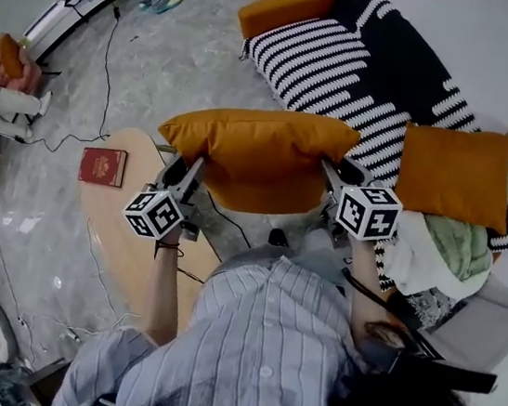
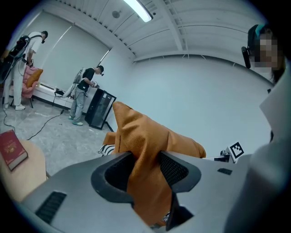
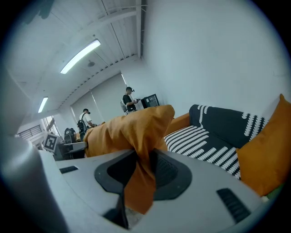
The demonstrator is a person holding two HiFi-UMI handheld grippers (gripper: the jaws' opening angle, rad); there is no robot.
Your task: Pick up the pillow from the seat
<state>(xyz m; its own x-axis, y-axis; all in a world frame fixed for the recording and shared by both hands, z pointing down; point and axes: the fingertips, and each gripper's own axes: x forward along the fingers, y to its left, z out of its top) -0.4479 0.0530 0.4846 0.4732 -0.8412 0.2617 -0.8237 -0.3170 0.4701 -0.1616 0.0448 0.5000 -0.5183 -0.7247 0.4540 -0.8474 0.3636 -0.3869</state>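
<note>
Head view: orange pillow [image 1: 254, 150], one item, held in the air between us and the sofa [image 1: 286, 10], clear of the seat and its striped throw [image 1: 329, 67], with the near end of the wooden table [image 1: 123, 235] just below and to the left; long axis running left to right across the view, from one gripper to the other; left gripper [image 1: 189, 168] on the pillow's left end, right gripper [image 1: 333, 173] on its right end, so we count neither hand as nearer, each having its own corner. Left gripper view: jaws closed on a pinched fold of the orange cover, fabric bunched between the pads and trailing down behind them. Right gripper view: likewise, jaws clamped on a gathered corner of the same cover, the rest of the pillow bulging beyond. Also entered: second orange pillow [image 1: 453, 174], resting on the sofa to the right, untouched; red book [image 1: 103, 166] on the table; green and white bundle [image 1: 444, 252] at the sofa's right end. Our judgement: the pick looks done in substance; any further carry turns on keeping both ends level, since the pillow's body sags between two corner grips and either fold could slip.
</note>
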